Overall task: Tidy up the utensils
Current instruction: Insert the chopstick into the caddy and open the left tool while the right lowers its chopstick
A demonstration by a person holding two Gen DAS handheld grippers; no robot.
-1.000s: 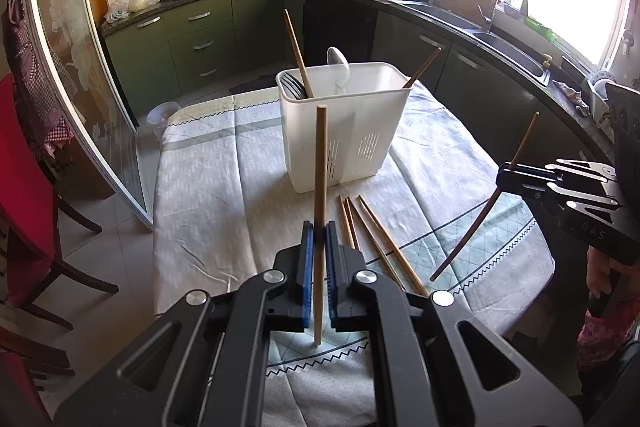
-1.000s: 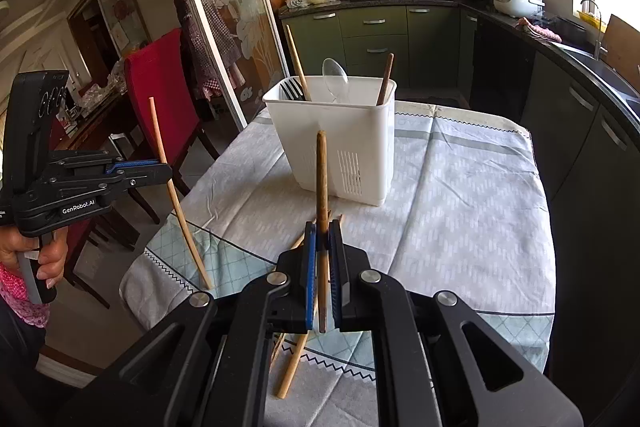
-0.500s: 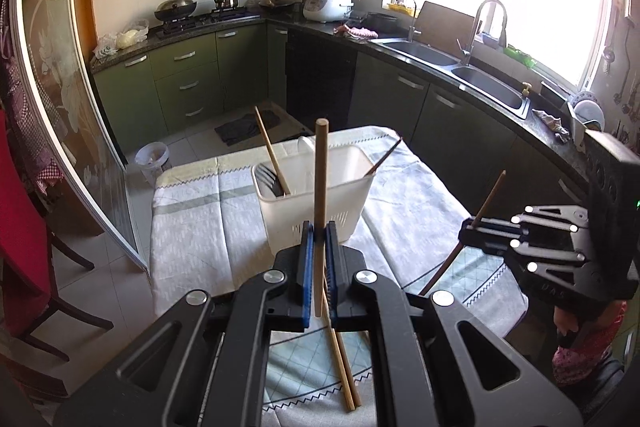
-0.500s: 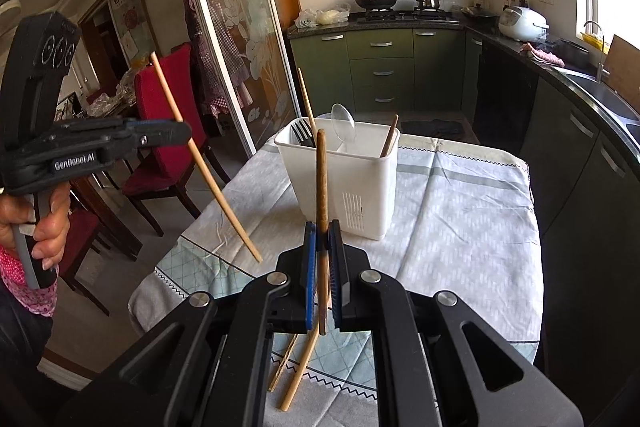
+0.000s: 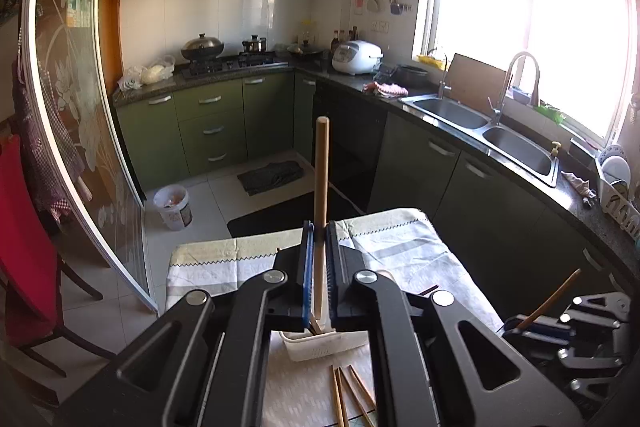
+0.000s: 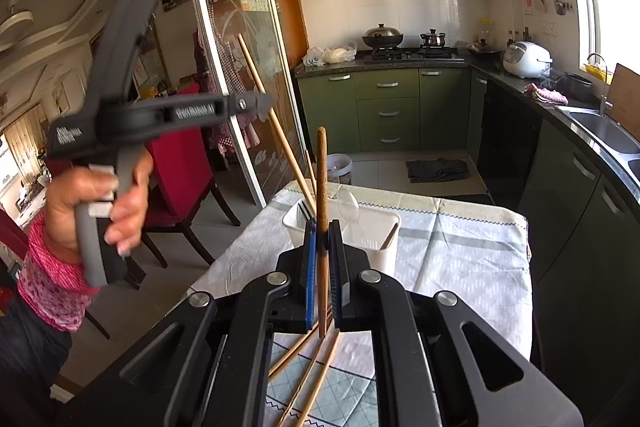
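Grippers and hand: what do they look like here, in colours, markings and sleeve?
Both grippers, left gripper and right gripper, are matte black with silver pivot screws and blue finger pads. White lettering marks the left one's side. The bare hand wears a pink patterned sleeve.

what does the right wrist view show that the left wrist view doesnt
Only the right wrist view shows the person's hand on the left gripper, the clear spoon inside the white utensil holder, and that the lower end of the left gripper's chopstick is down at the holder.

Only the left wrist view shows the double sink and bright window.

Both show each gripper shut on a chopstick, loose chopsticks on the tablecloth, the stove and the rice cooker.
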